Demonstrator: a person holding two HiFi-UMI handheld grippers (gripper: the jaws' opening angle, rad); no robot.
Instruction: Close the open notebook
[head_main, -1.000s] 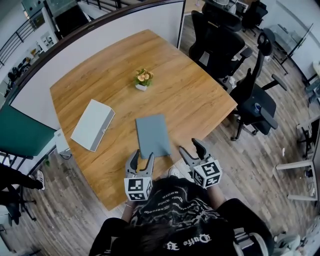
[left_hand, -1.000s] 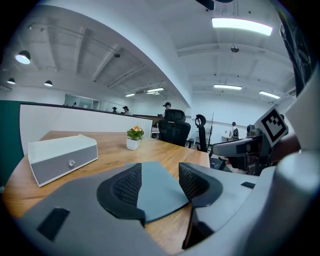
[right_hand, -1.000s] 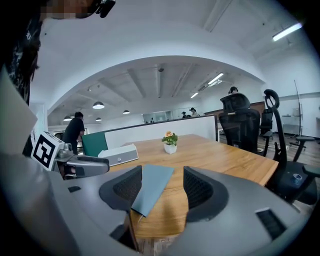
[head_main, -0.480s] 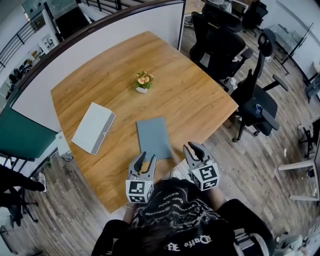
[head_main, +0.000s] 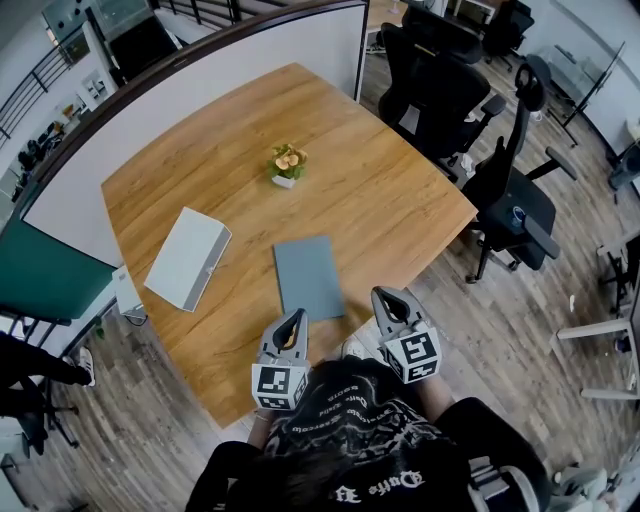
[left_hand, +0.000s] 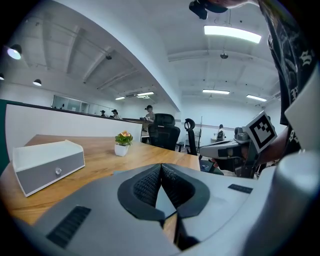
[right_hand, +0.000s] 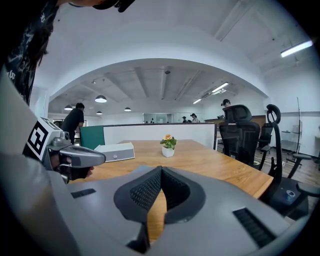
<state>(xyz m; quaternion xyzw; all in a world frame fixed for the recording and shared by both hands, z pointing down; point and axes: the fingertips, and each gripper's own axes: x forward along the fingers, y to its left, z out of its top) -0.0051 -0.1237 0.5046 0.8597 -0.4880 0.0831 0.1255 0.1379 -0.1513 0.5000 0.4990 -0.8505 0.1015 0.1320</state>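
Observation:
A grey-blue notebook (head_main: 308, 277) lies flat and closed on the wooden table (head_main: 380, 190), near its front edge. My left gripper (head_main: 294, 318) hovers just short of the notebook's near left corner, its jaws shut together with nothing between them. My right gripper (head_main: 385, 297) sits off the notebook's near right corner at the table's edge, also shut and empty. In the left gripper view the ribbed pads (left_hand: 150, 184) meet at the tip, and in the right gripper view the pads (right_hand: 150, 187) do likewise. Neither gripper touches the notebook.
A white box (head_main: 187, 256) lies at the table's left, and a small potted plant (head_main: 287, 163) stands toward the back. A white partition (head_main: 200, 80) lines the far-left side. Black office chairs (head_main: 440, 80) (head_main: 515, 190) stand to the right.
Both grippers' jaws went from wide open to shut, empty. The left gripper drew back slightly toward the person. The notebook has not moved.

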